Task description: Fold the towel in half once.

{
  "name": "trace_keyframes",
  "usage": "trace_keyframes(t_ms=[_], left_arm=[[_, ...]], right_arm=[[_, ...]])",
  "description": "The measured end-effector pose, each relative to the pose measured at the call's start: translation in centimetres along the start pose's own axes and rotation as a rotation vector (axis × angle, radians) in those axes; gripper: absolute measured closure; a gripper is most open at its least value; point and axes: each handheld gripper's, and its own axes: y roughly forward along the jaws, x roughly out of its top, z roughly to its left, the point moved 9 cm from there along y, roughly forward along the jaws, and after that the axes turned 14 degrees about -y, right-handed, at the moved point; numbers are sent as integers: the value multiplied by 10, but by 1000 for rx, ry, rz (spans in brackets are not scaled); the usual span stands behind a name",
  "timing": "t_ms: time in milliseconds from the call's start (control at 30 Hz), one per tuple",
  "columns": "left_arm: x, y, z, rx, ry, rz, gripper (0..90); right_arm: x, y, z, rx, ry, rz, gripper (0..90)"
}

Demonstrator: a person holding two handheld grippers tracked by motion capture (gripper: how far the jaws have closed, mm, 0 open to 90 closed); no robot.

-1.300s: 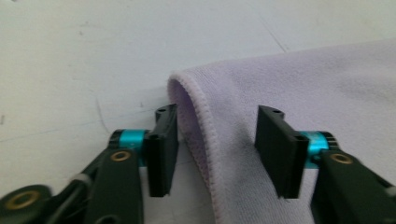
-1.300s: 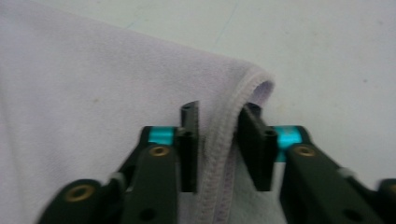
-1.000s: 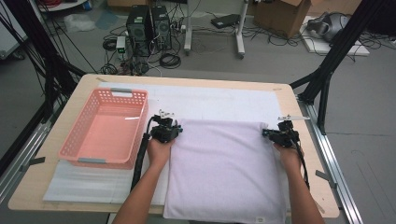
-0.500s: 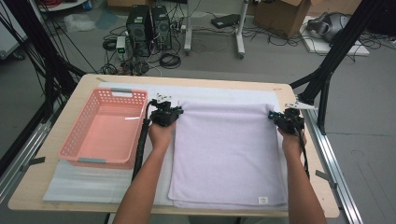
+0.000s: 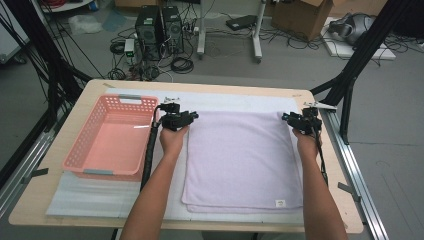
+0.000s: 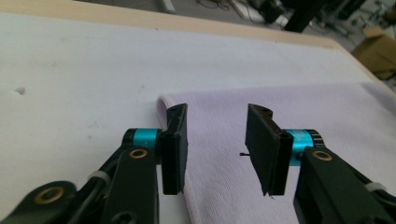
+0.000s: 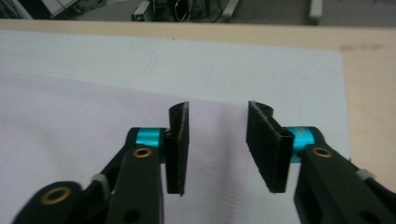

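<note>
Now the pale lilac towel (image 5: 242, 160) lies folded flat on the white mat (image 5: 100, 197), beside the basket (image 5: 112, 137). Both grippers, left (image 5: 186, 117) and right (image 5: 289, 118), have just spread apart, gripping nothing, over its far corners.

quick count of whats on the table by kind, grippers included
towel: 1, pale lilac, folded flat
basket: 1, pink
white mat: 1, under both
grippers: 2, left gripper and right gripper, both open at the towel's far corners
total: 5
</note>
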Motion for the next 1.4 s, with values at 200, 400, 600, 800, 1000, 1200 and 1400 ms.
trace_keyframes(t_ms=[200, 400, 600, 800, 1000, 1200, 1400], left_arm=[[-12, -8, -17, -48, 54, -13, 540], [-26, -22, -28, -101, 91, -16, 481], [-41, -41, -36, -135, 126, 8, 433], [-53, -66, -45, -176, 168, -40, 434], [-72, -84, -45, -184, 179, -33, 447], [-97, -101, -43, -196, 170, -10, 452], [-117, -123, -35, -187, 164, 5, 462]], right_arm=[[-1, -20, 8, 25, -63, 16, 525], [0, -45, 21, 62, -124, 19, 498], [-13, -68, 33, 93, -150, 26, 425], [-32, -95, 53, 114, -208, 1, 470], [-64, -117, 70, 141, -197, -9, 510], [-97, -132, 83, 133, -207, 23, 554], [-117, -153, 91, 123, -185, 36, 635]])
